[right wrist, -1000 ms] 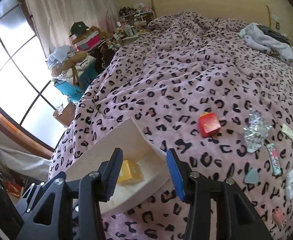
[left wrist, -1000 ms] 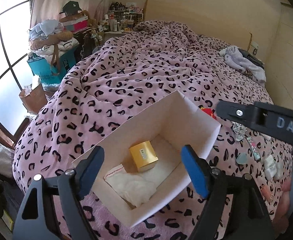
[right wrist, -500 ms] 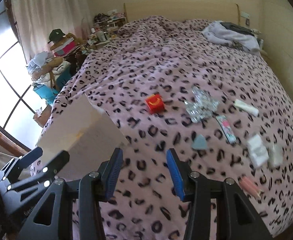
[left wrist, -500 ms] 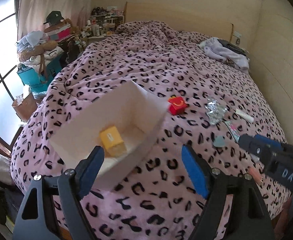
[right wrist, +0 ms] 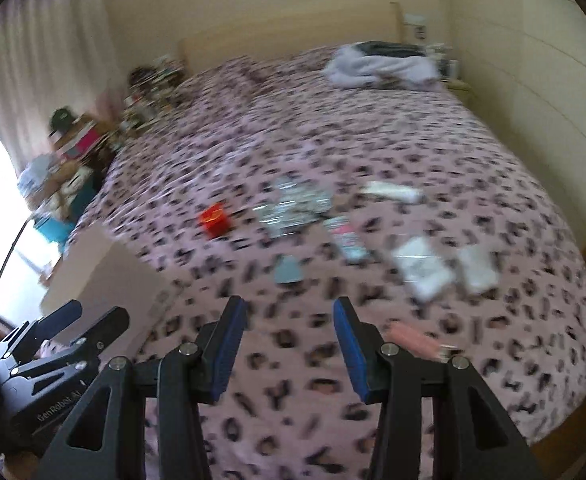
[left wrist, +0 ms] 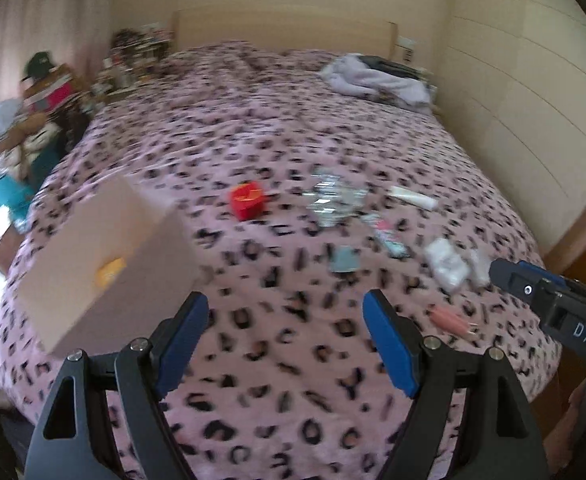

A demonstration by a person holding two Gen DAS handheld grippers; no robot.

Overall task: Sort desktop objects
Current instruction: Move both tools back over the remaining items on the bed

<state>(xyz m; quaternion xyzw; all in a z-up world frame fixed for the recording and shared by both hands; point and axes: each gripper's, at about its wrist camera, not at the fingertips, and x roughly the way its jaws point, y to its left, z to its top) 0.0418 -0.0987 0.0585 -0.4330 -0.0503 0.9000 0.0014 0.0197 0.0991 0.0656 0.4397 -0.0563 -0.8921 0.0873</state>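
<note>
One yellow item [left wrist: 110, 273] already sits in the white box [left wrist: 105, 256] at left of frame. The red box [left wrist: 247, 200], foil packet [left wrist: 329, 200] and tubes [left wrist: 413, 197] remain mid-frame on the bedspread [left wrist: 293, 128]. The left gripper [left wrist: 285, 344] and right gripper [right wrist: 289, 348] both stand apart, empty.

both views are motion-blurred. small items on the bed [left wrist: 293, 128] smear beyond naming. the white box [left wrist: 105, 264] hides all but a yellow patch [left wrist: 111, 270] inside. right gripper [left wrist: 497, 274] is cut off at the left view's edge.
</note>
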